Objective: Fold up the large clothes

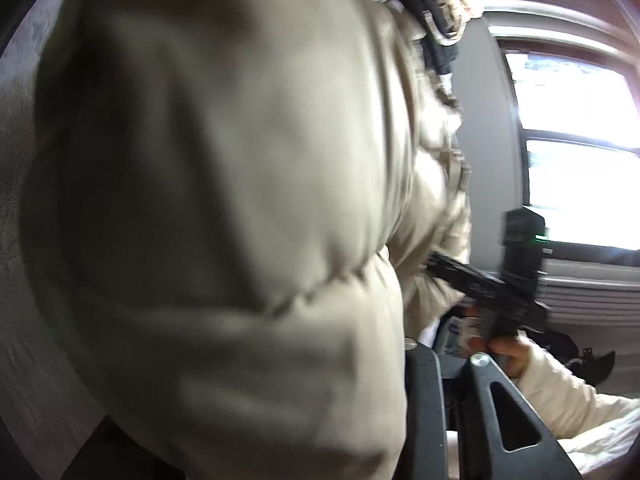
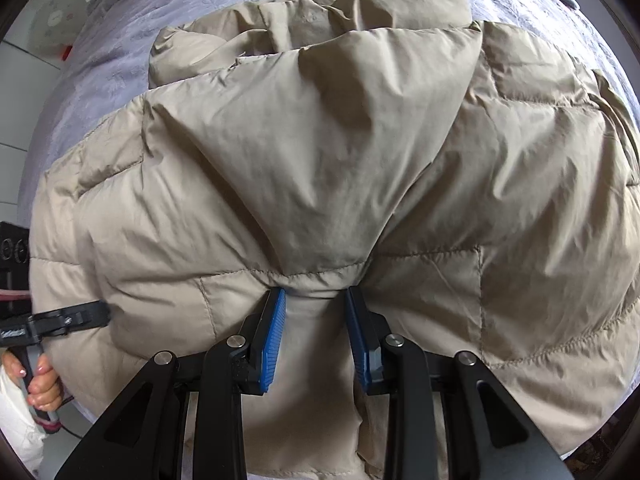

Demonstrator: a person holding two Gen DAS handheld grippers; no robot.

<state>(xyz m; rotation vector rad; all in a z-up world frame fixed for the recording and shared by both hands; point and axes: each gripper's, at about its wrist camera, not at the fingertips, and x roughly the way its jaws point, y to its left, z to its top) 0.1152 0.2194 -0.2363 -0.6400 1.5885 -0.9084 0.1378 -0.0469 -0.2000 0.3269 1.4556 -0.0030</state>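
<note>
Plainly, no brand, label or readable writing shows on anything here; a round white item with red marks [image 2: 54, 20] far beyond the fingers at upper left is too small and blurred to read.

The beige puffer jacket [image 2: 340, 152] lies spread over a bed with a pale lilac embossed cover [image 2: 120, 60], filling most of the right wrist view ahead of and to both sides of the fingers. The right gripper [image 2: 316, 292] points steeply down at it, and its blue ribbed fingers [image 2: 274, 336] stand narrow, pinching a gathered fold of the jacket's quilted fabric between them; creases fan out from that pinch away from the tips.

To the left of the right fingers, the left gripper [image 2: 86, 314] reaches into the jacket's edge, held by a hand [image 2: 42, 380] in a white sleeve. In the left wrist view the jacket [image 1: 220, 200] is pressed close and blurred, covering that gripper's fingertips, so I cannot tell whether they clamp the cloth. A bright window [image 1: 580, 152] sits to the right beyond those fingers.
</note>
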